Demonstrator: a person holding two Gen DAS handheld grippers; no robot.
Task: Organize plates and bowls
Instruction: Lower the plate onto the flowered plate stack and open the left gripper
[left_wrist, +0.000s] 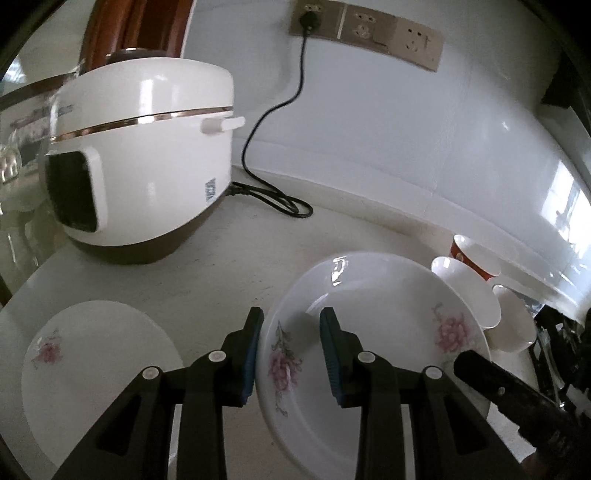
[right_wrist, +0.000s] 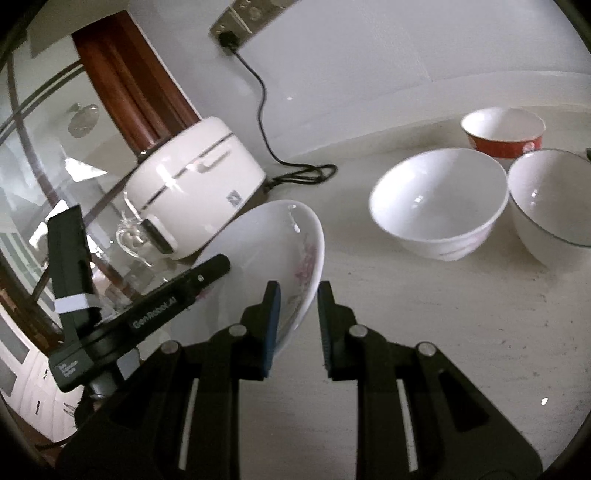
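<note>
Left wrist view: the left gripper (left_wrist: 291, 347) is closed on the near-left rim of a deep flowered plate (left_wrist: 373, 332), one pad outside the rim and one inside. The plate is held between both tools; the right gripper's finger shows at its right edge. A second flowered plate (left_wrist: 99, 373) lies flat on the counter (left_wrist: 229, 266) just left of the held one, nearer the left hand. A rice cooker (left_wrist: 144, 170) stands behind.

Right wrist view: the right gripper (right_wrist: 295, 314) is nearly closed on the opposite rim of the deep plate (right_wrist: 266, 243), which tilts up and away to the left. Three bowls, two white (right_wrist: 439, 203) (right_wrist: 550, 206) and one red (right_wrist: 502, 131), sit well apart to the right.

Judgement: stacking calls for a leftward carry, with the plate levelled over the flat plate before lowering.
</note>
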